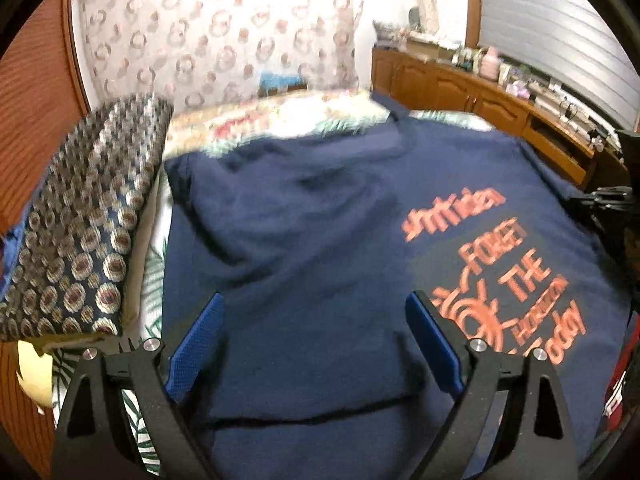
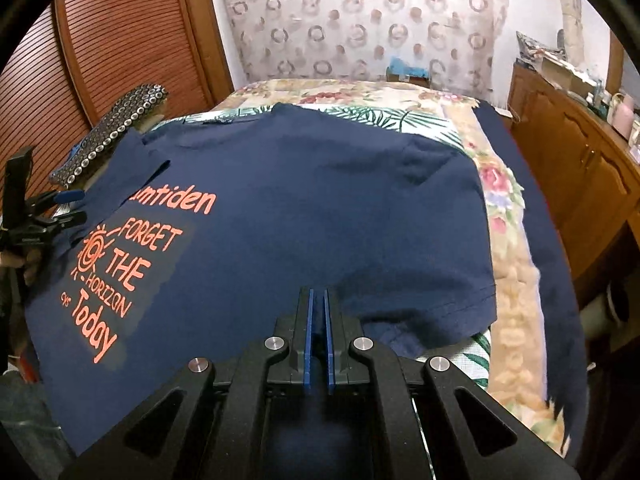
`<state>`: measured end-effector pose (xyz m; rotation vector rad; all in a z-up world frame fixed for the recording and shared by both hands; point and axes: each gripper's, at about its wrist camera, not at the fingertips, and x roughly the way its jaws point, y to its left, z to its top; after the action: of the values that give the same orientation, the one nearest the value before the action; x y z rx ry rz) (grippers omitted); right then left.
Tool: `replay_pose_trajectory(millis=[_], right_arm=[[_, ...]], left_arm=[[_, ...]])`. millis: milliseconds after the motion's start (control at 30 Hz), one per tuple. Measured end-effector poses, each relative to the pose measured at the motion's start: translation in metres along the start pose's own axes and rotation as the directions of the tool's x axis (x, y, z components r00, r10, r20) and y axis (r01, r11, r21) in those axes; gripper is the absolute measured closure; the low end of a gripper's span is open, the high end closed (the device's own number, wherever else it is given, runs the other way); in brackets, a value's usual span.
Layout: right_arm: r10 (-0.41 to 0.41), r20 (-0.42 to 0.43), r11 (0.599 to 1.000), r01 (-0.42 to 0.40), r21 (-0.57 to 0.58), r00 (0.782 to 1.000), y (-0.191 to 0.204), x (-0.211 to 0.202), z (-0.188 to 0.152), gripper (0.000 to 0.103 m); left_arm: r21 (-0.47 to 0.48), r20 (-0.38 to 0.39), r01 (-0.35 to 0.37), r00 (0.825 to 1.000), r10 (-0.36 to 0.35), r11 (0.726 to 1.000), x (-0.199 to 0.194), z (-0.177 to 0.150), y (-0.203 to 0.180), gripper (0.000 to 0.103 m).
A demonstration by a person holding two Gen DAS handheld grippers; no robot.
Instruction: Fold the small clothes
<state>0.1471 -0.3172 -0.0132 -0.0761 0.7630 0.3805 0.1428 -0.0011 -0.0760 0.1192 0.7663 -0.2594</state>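
So far the navy T-shirt (image 2: 304, 208) lies spread on the bed (image 2: 508, 248) (print up), barely folded. The left hand-held gripper (image 1: 316, 344) hangs released above it; the right hand-held gripper (image 2: 318, 320) is clenched, apparently pinching its hem.

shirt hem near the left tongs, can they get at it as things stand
Probably yes. The left tongs stand open just above the shirt, with its hem lying bare between the fingers and nothing on top of it.

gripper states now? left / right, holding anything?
Left hand-held gripper: open, empty, over the navy T-shirt.
Right hand-held gripper: shut; whether it pinches the shirt cannot be told.
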Motion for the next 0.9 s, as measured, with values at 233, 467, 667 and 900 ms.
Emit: replay_pose_trajectory(millis=[233, 467, 667, 900], right_arm=[[-0.039, 0.075, 0.999, 0.040, -0.002, 0.996, 0.009, -0.024, 0.003, 0.085], [-0.138, 0.073, 0.990, 0.136, 0.030, 0.988, -0.008, -0.027, -0.003, 0.071], [-0.182, 0.007, 0.978, 0.180, 0.106, 0.983, -0.026, 0.004, -0.009, 0.070], [-0.150, -0.026, 0.975, 0.152, 0.163, 0.988, -0.043, 0.021, -0.006, 0.068]], left_arm=[[0.001, 0.120, 0.039, 0.992, -0.039, 0.999, -0.028, 0.013, -0.022, 0.010], [0.022, 0.154, 0.101, 0.983, -0.103, 0.995, -0.039, 0.021, -0.053, 0.010], [0.033, 0.133, 0.135, 0.981, -0.139, 0.990, -0.038, 0.018, -0.071, 0.010], [0.063, 0.114, 0.144, 0.982, -0.150, 0.988, -0.034, 0.009, -0.086, 0.010]])
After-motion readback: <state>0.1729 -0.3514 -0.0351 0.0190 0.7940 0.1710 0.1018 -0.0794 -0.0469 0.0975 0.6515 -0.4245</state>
